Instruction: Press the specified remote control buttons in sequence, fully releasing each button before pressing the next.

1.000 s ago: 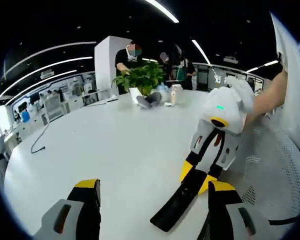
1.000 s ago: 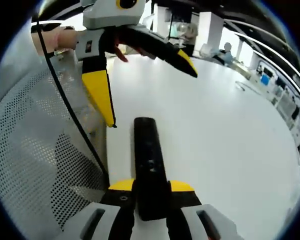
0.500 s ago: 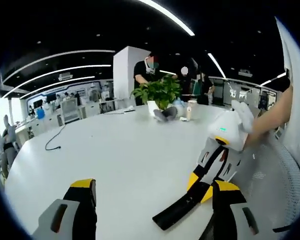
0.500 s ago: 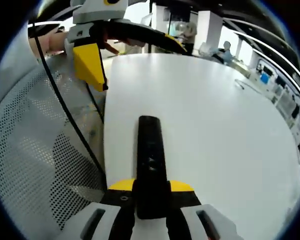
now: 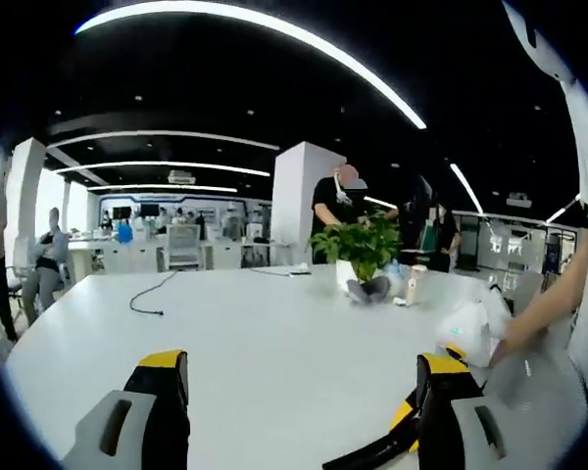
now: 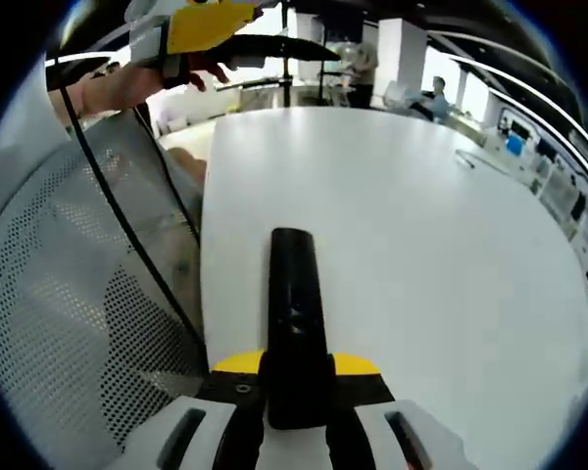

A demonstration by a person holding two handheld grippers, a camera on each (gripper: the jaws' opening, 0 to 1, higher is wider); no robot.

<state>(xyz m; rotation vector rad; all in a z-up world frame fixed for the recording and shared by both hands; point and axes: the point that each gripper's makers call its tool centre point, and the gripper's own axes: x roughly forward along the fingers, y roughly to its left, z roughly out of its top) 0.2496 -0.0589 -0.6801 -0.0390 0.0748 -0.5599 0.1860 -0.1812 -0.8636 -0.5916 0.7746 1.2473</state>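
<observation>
A black remote control (image 6: pixel 294 304) lies lengthwise on the white table (image 6: pixel 412 215), and my right gripper (image 6: pixel 296 377) is shut on its near end, yellow tips on either side. My left gripper (image 6: pixel 240 34) hangs high above the table's far left edge, held by a hand. In the left gripper view my left gripper (image 5: pixel 304 397) stands open with nothing between its jaws. Low down between them shows one end of the remote (image 5: pixel 367 452). The right gripper's white body (image 5: pixel 468 331) sits beyond it, with a hand on it.
A potted plant (image 5: pixel 363 250) with a cup and small items stands at the table's far side, people behind it. A black cable (image 5: pixel 147 299) lies far left. A grey mesh chair (image 6: pixel 69 323) with a dangling black cord borders the table edge.
My left gripper has risen and tilted up, away from the remote, which now shows lower in its view. The right gripper keeps its hold on the remote and has hardly moved.
</observation>
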